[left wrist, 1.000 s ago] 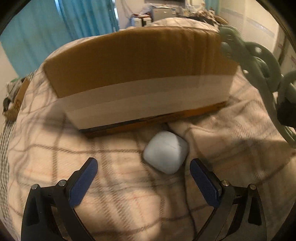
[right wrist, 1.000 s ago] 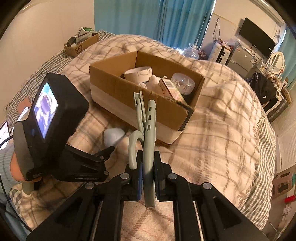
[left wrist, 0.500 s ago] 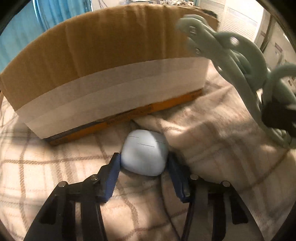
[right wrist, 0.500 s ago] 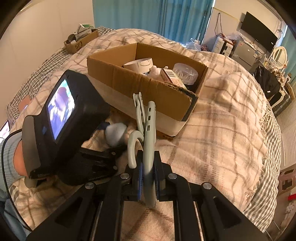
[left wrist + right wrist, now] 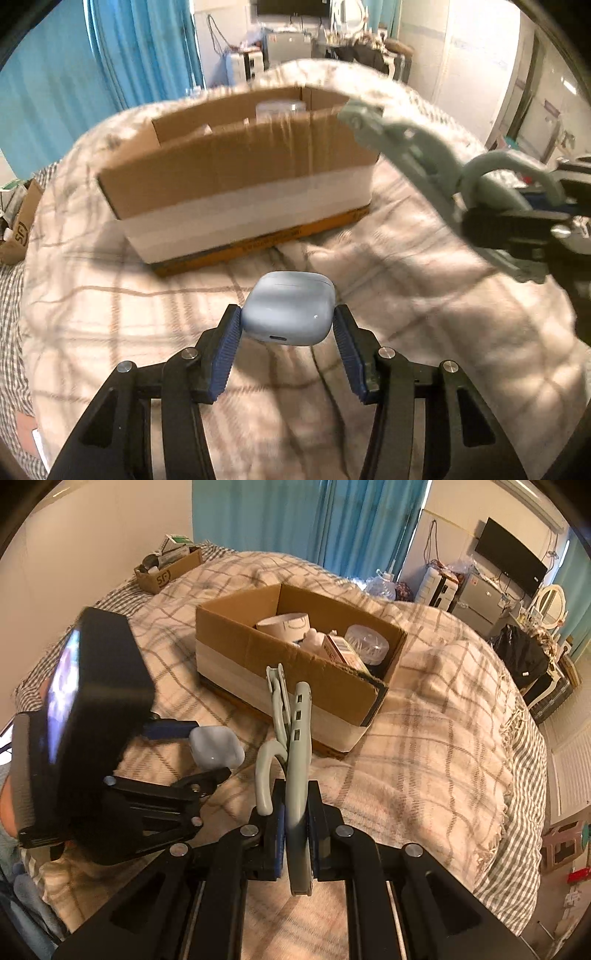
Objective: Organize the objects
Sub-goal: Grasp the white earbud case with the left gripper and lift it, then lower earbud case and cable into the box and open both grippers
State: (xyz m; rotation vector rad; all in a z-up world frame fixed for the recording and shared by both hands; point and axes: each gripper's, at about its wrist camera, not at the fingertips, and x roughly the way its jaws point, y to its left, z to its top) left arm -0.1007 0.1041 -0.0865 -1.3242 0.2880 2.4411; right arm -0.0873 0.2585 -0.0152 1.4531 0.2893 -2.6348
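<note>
My left gripper (image 5: 289,334) is shut on a pale blue earbud case (image 5: 290,312) and holds it above the plaid blanket, in front of the open cardboard box (image 5: 236,184). The case also shows in the right wrist view (image 5: 214,747), left of my right gripper (image 5: 295,834). My right gripper is shut on pale green scissors-like tongs (image 5: 291,738), which point toward the box (image 5: 295,664). The tongs show at the right of the left wrist view (image 5: 436,166). The box holds a white cup (image 5: 284,626), a small carton (image 5: 341,651) and a clear lidded tub (image 5: 367,644).
The box stands on a bed with a plaid blanket (image 5: 443,738). A smaller cardboard box of items (image 5: 168,570) sits at the bed's far left corner. Blue curtains, a TV and furniture stand beyond the bed.
My left gripper closed on the earbud case by the box's base, then lifted it off the blanket and drew back from the box. My right gripper kept holding the tongs.
</note>
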